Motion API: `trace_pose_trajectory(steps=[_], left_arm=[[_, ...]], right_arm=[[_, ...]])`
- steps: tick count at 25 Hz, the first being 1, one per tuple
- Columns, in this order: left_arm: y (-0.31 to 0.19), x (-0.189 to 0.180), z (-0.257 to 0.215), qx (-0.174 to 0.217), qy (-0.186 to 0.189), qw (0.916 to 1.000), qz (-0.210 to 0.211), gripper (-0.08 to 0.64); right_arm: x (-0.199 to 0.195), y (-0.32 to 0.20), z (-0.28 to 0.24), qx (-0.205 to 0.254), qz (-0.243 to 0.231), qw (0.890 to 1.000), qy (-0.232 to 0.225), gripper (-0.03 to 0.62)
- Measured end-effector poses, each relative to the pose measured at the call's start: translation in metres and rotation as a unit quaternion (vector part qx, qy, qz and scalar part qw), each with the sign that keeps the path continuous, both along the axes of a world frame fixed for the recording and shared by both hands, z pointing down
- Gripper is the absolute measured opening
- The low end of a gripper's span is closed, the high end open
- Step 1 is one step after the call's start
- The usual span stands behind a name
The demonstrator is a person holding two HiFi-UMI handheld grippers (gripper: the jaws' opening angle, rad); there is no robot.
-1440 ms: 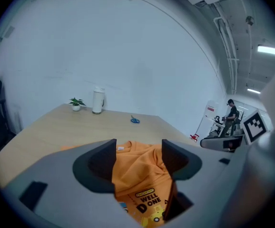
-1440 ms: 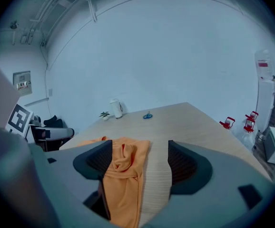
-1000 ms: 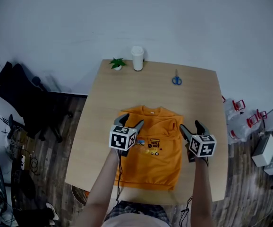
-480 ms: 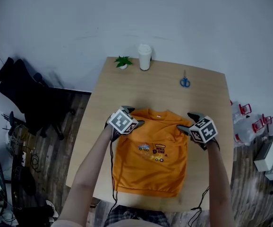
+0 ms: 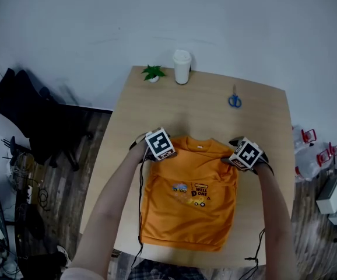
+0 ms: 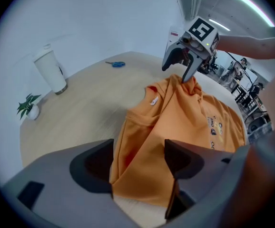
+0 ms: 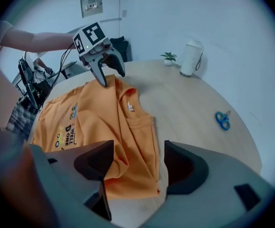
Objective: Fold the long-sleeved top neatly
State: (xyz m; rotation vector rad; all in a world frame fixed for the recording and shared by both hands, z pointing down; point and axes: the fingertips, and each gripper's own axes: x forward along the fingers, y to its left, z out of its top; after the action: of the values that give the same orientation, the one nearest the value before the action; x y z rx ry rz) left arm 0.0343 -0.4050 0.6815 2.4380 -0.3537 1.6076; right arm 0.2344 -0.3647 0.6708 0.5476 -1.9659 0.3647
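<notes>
The orange long-sleeved top [image 5: 189,209] lies flat on the wooden table [image 5: 139,107], sleeves folded in, collar at the far end. My left gripper [image 5: 148,151] points down at its left shoulder. In the left gripper view this gripper [image 6: 137,163] has just been opening, and the shoulder cloth [image 6: 142,141] lies between its wide jaws, unpinched. My right gripper [image 5: 234,154] stands at the right shoulder, and its own view shows it [image 7: 138,165] open over that corner of cloth [image 7: 128,175]. One tip of each gripper touches the slightly bunched fabric.
A white cup [image 5: 182,66] and a small plant [image 5: 153,73] stand at the table's far edge. Blue scissors [image 5: 234,101] lie at the far right. A black chair [image 5: 34,121] is on the floor to the left, with boxes and bottles on the right.
Both grippers have moved from above the chest of the top away from me to its shoulders, tipping downward and sinking to the cloth.
</notes>
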Motion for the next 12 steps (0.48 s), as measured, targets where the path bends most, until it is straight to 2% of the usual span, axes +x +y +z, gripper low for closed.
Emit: trace_pose_trajectory(steps=[7,12], left_arm=[[-0.005,0.001,0.025,-0.017,-0.034,0.9993,0.005,0.337],[0.002,0.003,0.027,-0.041,-0.022,0.9989,-0.005,0.294]], right_arm=[[0.003,-0.005,0.022,-0.021,-0.017,0.999,0.041,0.330],[0.004,0.003,0.032,-0.037,-0.010,0.999,0.038,0.288]])
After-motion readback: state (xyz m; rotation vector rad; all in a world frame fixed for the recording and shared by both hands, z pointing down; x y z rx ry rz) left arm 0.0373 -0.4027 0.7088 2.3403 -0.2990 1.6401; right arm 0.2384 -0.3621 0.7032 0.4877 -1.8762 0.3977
